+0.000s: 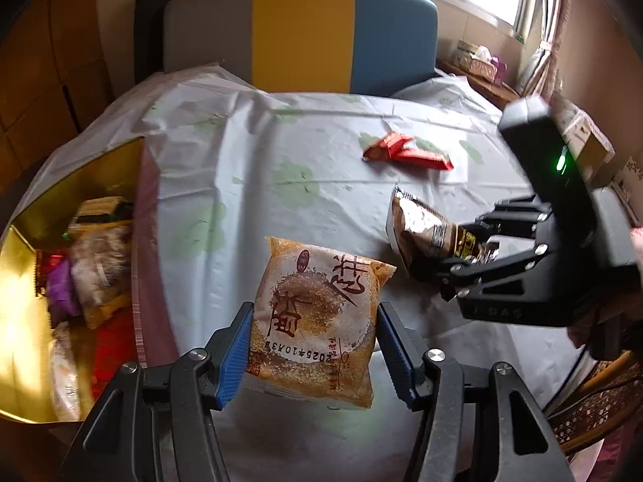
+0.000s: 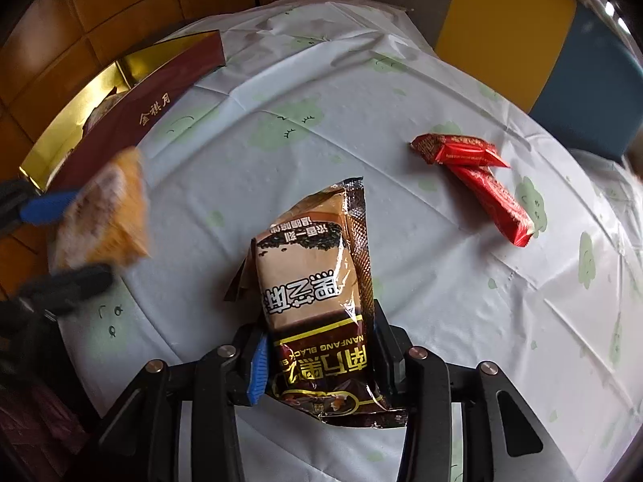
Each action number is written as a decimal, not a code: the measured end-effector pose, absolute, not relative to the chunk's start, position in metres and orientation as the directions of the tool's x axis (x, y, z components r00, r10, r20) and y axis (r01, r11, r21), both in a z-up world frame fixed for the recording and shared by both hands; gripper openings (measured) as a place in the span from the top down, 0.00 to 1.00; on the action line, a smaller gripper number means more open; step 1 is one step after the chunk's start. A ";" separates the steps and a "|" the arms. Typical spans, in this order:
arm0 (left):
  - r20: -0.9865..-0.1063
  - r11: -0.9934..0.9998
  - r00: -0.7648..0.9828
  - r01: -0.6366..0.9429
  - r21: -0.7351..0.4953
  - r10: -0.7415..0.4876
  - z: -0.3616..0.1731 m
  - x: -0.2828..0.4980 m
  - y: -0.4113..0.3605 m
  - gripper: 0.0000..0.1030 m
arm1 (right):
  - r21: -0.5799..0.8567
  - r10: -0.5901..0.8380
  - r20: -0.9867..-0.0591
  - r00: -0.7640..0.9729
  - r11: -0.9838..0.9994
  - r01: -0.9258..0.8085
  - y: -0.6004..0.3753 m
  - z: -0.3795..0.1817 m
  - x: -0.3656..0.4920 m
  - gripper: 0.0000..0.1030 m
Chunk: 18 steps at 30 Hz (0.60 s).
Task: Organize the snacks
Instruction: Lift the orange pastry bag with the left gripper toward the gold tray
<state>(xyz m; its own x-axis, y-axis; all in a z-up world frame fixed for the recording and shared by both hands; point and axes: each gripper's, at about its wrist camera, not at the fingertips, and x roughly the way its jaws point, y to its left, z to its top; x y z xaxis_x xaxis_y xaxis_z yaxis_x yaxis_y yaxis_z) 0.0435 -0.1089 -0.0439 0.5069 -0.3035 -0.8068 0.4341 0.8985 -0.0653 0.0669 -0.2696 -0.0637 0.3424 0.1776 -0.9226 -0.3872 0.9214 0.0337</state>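
An orange pastry packet [image 1: 317, 321] hangs over the table, and my left gripper [image 1: 314, 313] is shut on it with a blue pad against each side. In the right wrist view that packet [image 2: 104, 217] shows blurred at the left, near the box. A brown black-sesame packet [image 2: 313, 281] lies lengthwise between my right gripper's [image 2: 319, 333] fingers, whose pads touch its two edges. From the left wrist view the same packet [image 1: 422, 233] sticks out of the right gripper [image 1: 470, 257], tilted. Two red wrapped bars [image 2: 482, 176] lie crossed on the cloth farther out.
An open gold-lined box [image 1: 24, 281] with dark red walls [image 2: 160, 92] stands at the table's left edge, holding several packets. A chair [image 1: 301, 32] in grey, yellow and blue stands at the far side. The pale tablecloth [image 1: 281, 140] carries green prints.
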 end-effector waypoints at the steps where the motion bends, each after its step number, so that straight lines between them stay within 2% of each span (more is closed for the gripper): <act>1: -0.801 0.902 0.517 0.427 -0.065 -0.303 -0.039 0.043 -0.106 0.41 | 0.034 0.179 -0.922 0.344 0.921 -0.388 -0.270 -0.064 0.067 0.57; 18: -0.739 0.970 0.645 0.239 -0.045 -0.193 0.003 0.042 -0.033 0.41 | -0.024 0.154 -0.907 0.392 0.911 -0.413 -0.266 -0.064 0.055 0.59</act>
